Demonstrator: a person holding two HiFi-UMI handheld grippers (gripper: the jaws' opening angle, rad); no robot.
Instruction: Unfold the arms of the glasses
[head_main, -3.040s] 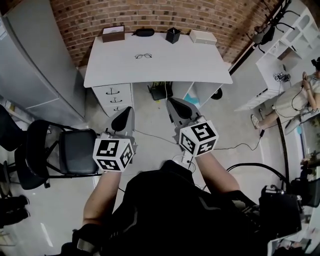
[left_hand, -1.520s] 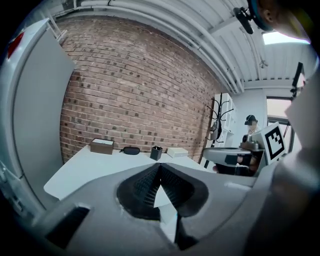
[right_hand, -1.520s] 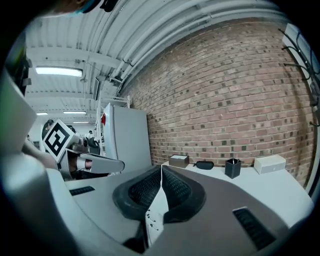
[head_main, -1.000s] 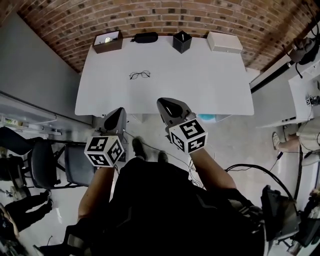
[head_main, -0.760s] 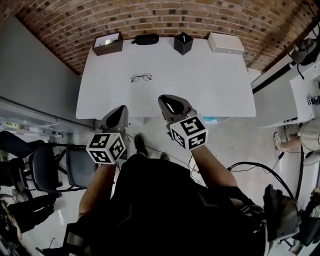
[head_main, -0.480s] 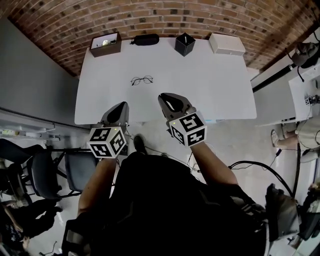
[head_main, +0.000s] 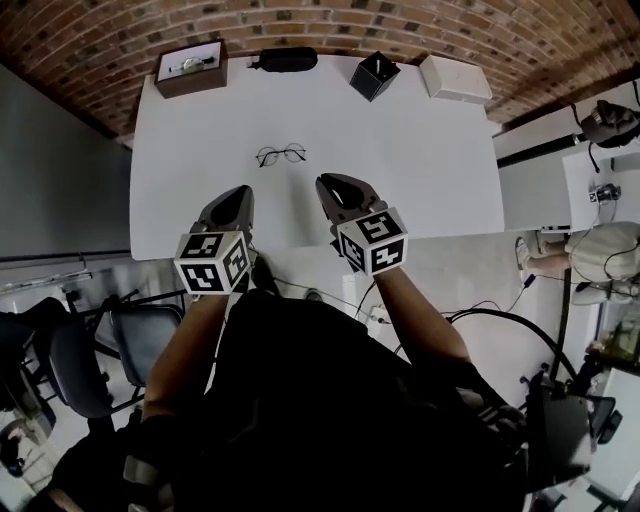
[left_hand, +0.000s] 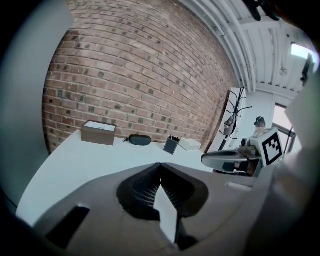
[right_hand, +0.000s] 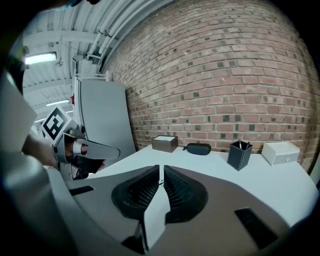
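Both grippers have come forward since a second ago: then their tips hung at the near edge of the white table, now they reach over its top. The left gripper and right gripper sit side by side, apart from each other, each with its fingers closed together on nothing. Far ahead of the fingertips, along the brick wall, stand a brown box beyond the left tips and a white box off to the right of the right tips, with a black case and a black pen holder between them. The glasses lie on the table a little ahead of the fingertips, between the two grippers and nearer the left one, touched by neither
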